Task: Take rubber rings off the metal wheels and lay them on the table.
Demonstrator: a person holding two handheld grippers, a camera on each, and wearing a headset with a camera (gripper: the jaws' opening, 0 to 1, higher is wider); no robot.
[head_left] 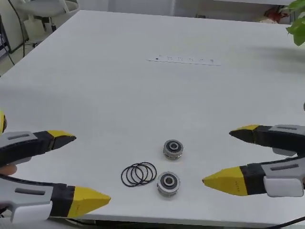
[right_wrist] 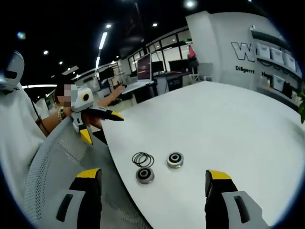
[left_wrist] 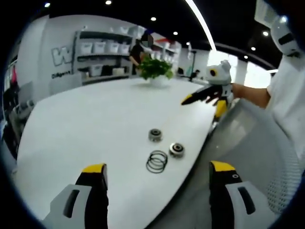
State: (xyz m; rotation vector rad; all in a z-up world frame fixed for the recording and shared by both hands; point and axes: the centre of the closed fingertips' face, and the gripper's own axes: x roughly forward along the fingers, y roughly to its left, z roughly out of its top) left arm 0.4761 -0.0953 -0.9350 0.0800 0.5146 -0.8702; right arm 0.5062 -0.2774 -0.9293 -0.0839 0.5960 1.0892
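- Table (head_left: 143, 86): the parts were grouped near its front edge.
- Left gripper (head_left: 90, 168) and right gripper (head_left: 218, 157): both were held wide open and empty.
- 2 wheels (head_left: 173, 148) (head_left: 168, 183): could be rolled off the edge if nudged.
- Rings (head_left: 138, 174): lay loose and could be scattered by a jaw.

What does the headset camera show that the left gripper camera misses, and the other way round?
The head view adds an office chair beyond the table and a strip of small marks on the tabletop. The left gripper view adds wall shelves of bins and ceiling lights. Both share the white table, two metal wheels, loose rubber rings beside them, and the open left gripper and right gripper.
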